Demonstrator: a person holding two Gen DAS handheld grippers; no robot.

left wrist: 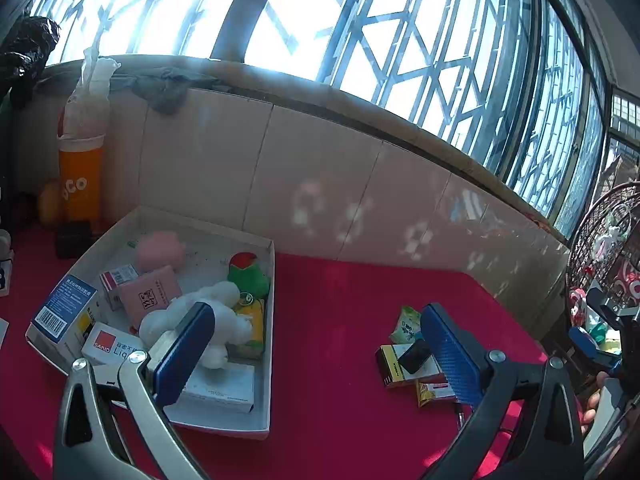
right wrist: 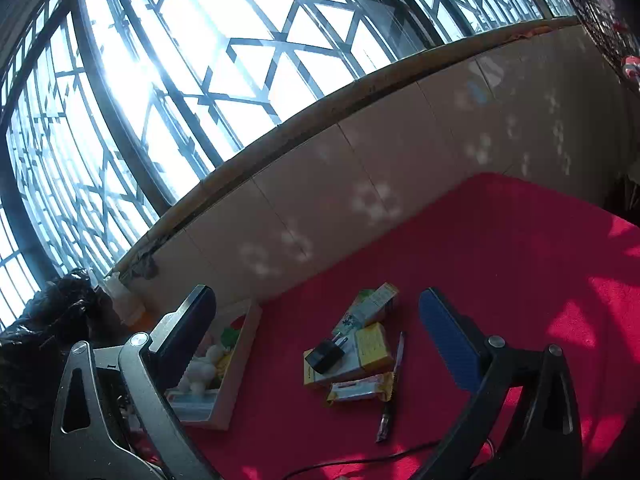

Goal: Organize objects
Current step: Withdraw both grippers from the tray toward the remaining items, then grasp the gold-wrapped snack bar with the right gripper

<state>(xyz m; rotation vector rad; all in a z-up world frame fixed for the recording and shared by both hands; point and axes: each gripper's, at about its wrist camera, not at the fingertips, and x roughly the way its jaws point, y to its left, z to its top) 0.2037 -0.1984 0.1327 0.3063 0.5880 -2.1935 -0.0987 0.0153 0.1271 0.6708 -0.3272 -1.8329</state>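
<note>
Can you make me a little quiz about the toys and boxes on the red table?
1. True or false: the white plush toy lies inside the white tray.
2. Which thing rests on top of the loose pile on the red cloth? A) black plug adapter B) an orange C) a spoon
3. Fill in: both the left gripper and the right gripper are ____ and hold nothing.

Key: 1 true; 2 A; 3 open
</note>
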